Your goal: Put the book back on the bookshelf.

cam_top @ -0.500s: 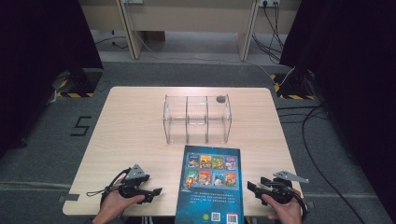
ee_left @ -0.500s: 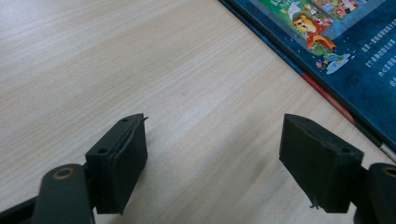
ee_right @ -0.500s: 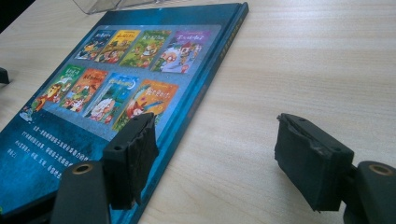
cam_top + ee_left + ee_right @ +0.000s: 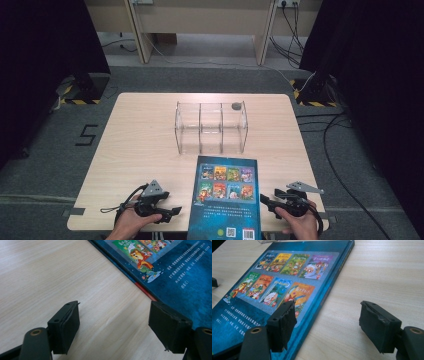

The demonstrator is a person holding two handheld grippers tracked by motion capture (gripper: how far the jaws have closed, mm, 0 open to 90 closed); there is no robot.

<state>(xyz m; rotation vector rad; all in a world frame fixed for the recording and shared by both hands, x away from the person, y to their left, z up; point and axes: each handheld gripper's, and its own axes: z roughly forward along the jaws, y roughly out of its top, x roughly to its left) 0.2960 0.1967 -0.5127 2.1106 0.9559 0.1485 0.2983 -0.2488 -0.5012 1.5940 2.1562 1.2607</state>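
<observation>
A blue book (image 4: 223, 197) lies flat at the near edge of the worktop (image 4: 140, 140), a clear rack (image 4: 211, 127) beyond it. Left claw (image 4: 167, 214) and right claw (image 4: 267, 200) flank it, both spread and empty.

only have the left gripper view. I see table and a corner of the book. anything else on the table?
Observer: Yes. In the high view a clear rack with three compartments stands beyond the book, toward the far edge.
Operator: anything by the rack?
Observer: A small grey object shows at its far right corner; whether it lies in the rack or behind it, I cannot tell.
Operator: where's the right gripper?
Observer: On the table right of the book, at the near edge, the right gripper points at the book.
Operator: open or shut?
Observer: Open. In the right gripper view one jaw is over the book's cover, the other over bare table.
</observation>
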